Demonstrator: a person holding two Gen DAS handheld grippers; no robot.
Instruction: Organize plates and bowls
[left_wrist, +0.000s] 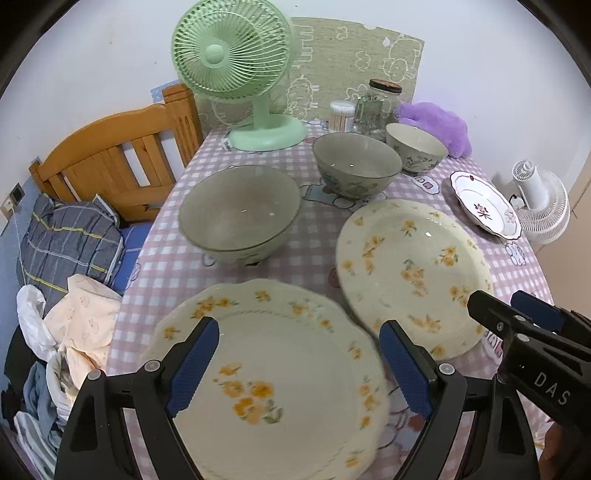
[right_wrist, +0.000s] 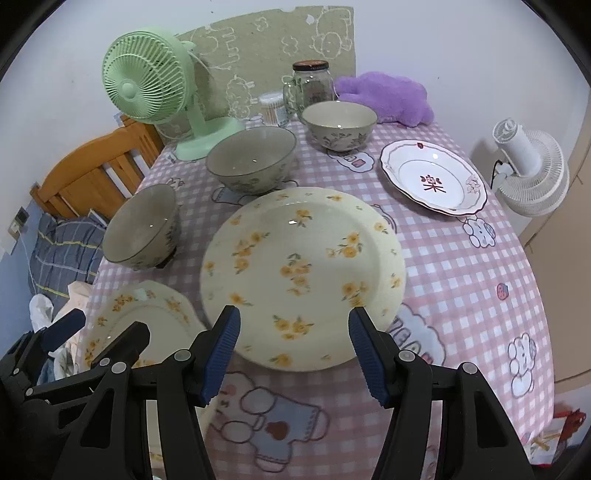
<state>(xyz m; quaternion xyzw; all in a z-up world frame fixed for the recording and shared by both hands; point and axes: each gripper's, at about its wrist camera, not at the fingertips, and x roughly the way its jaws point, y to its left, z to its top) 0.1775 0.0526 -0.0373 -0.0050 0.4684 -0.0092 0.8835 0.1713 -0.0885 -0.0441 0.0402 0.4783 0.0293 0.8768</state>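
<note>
Two cream plates with yellow flowers lie on the pink checked tablecloth. My left gripper (left_wrist: 299, 354) is open above the scalloped near-left plate (left_wrist: 280, 373), also in the right wrist view (right_wrist: 147, 314). My right gripper (right_wrist: 293, 343) is open over the near edge of the round flowered plate (right_wrist: 303, 273), also in the left wrist view (left_wrist: 413, 273). Three grey-green bowls stand behind: large (left_wrist: 240, 212), medium (left_wrist: 356, 164), small (left_wrist: 415, 146). A white plate with a red character (right_wrist: 434, 177) lies at the far right.
A green desk fan (left_wrist: 236, 70), a glass jar (left_wrist: 376, 107), a cotton swab box (left_wrist: 340, 115) and a purple plush (right_wrist: 388, 96) stand at the table's back. A wooden bed frame (left_wrist: 110, 155) with clothes is left. A white fan (right_wrist: 532, 170) is right.
</note>
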